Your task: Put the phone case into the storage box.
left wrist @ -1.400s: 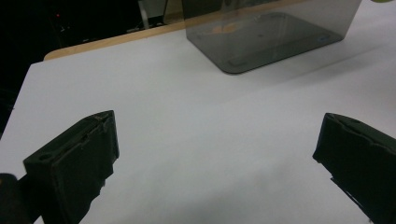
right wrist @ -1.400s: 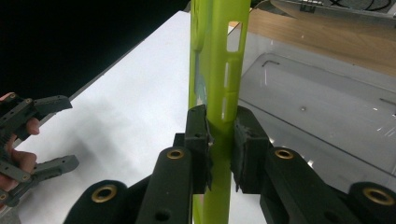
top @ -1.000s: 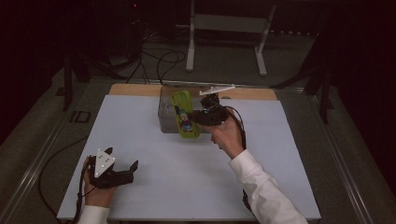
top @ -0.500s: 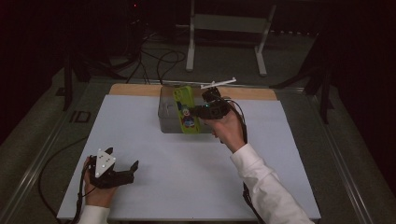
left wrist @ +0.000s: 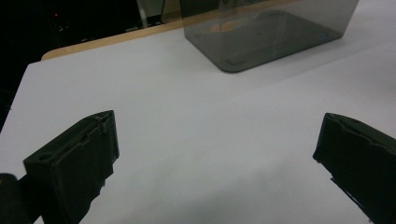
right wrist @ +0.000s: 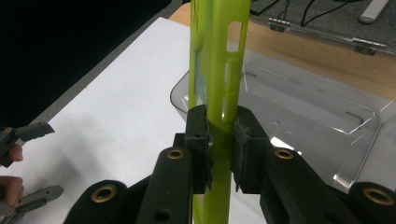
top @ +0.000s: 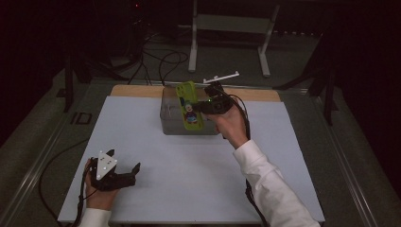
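Nearest the person, well short of the clear box (top: 189, 124), the left claw (top: 124, 174) sits idle on the table (top: 198, 179), its jaws spread and empty. Farther out, right above the box, the right claw (right wrist: 219, 135) pinches the green phone case (top: 188, 105) edge-on, likely to slot it inside.

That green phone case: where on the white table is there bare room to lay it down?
The widest bare stretch of the white table lies between the clear box and the left gripper. The right side, past the sleeve, is bare too. It is crowded at the box, where the right gripper holds the green phone case.
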Available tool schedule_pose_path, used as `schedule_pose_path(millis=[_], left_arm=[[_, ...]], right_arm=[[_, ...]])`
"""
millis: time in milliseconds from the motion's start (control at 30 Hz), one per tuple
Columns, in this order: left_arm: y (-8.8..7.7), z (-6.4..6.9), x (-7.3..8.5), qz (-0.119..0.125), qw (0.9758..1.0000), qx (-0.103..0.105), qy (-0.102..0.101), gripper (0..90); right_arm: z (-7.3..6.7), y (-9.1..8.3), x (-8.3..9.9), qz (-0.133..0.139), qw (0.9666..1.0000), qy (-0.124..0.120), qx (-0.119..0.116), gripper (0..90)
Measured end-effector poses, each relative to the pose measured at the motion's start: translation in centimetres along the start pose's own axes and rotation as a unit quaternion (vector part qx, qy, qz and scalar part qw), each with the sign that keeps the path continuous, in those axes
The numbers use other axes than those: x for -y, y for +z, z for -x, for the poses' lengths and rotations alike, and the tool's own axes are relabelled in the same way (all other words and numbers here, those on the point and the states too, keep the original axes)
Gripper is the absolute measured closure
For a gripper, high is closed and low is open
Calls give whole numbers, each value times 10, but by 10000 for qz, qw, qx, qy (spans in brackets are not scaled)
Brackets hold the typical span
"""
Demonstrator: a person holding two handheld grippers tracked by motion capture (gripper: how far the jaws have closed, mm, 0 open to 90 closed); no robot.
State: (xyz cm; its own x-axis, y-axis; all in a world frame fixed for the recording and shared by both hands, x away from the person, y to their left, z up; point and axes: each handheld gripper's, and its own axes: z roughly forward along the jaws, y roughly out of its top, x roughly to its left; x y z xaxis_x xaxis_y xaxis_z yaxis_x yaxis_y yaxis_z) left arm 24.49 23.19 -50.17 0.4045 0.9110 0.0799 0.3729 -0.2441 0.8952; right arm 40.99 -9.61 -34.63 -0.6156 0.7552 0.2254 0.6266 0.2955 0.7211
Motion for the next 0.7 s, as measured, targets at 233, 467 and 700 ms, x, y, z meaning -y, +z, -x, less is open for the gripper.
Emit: schedule_pose_path(millis=[233,467,700], left_arm=[[0,0,0,-5,10000,2,13,0],[0,0,0,2,10000,8,5,0],[0,0,0,2,10000,7,1,0]], right_arm=[[4,0,-7,25,10000,71,60,787],[6,0,-11,78,9998,85,144,787],[9,2,-16,95,9996,136,227,787]])
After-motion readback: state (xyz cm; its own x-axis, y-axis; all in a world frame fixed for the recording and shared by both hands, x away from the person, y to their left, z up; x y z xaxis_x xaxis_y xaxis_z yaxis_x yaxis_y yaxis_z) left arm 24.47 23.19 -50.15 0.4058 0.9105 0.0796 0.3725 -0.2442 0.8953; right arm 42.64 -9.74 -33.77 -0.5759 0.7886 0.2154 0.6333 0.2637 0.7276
